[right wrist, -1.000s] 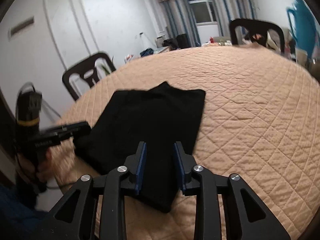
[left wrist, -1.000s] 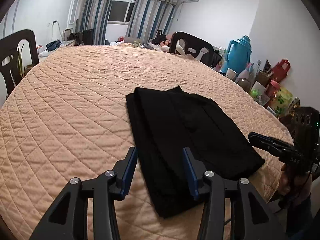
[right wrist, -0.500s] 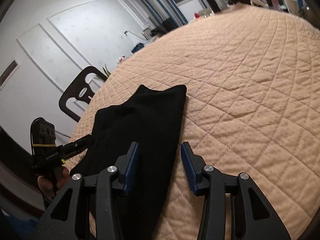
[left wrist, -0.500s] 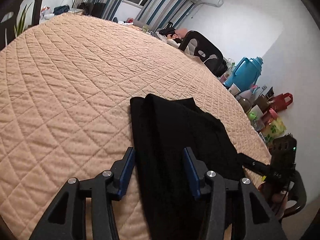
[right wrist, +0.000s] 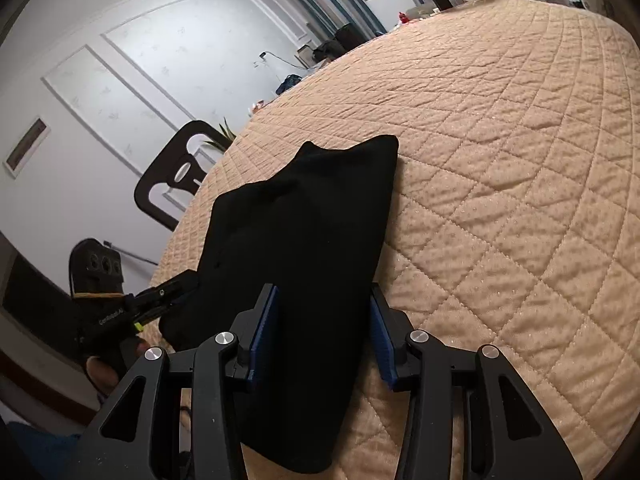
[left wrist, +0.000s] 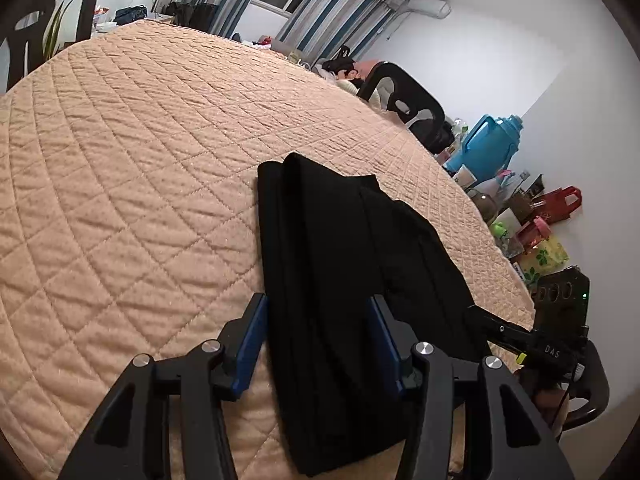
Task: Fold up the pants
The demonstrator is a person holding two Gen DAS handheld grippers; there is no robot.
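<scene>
I am tilting both tools down over the black pants (left wrist: pixel 340 280) lying folded on the quilted table (left wrist: pixel 120 160); left tool (left wrist: pixel 316 340) standing apart, right tool (right wrist: pixel 324 328) just widened, neither pinching cloth.

Black pants (left wrist: pixel 340 264), folded lengthwise, flat on the quilted peach cover (left wrist: pixel 120 184).
</scene>
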